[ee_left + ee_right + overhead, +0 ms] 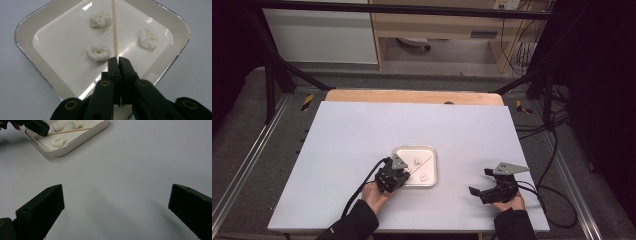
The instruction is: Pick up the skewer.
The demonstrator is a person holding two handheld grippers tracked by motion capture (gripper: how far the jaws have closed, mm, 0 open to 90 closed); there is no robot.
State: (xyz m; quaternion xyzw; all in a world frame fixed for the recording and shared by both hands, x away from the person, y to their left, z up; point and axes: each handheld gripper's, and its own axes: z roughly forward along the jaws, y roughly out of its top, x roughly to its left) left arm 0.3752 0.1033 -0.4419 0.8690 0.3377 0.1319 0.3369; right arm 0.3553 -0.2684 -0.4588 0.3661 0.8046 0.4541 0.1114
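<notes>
Skewer (114, 27) lies across the tray (25, 32) among 3 soft dough lumps (98, 52); it looks light, stiff, thin and likely to roll. Left gripper (118, 60) is clamped on its near end, a sound hold. Right gripper (116, 202) gapes empty.

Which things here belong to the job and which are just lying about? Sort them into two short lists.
In the job:
- wooden skewer, clamped in the left gripper
- three white lumps
- white tray holding them
- right gripper, open, waiting over the table

Lying about:
- cables on the floor
- wooden cabinet behind
</notes>
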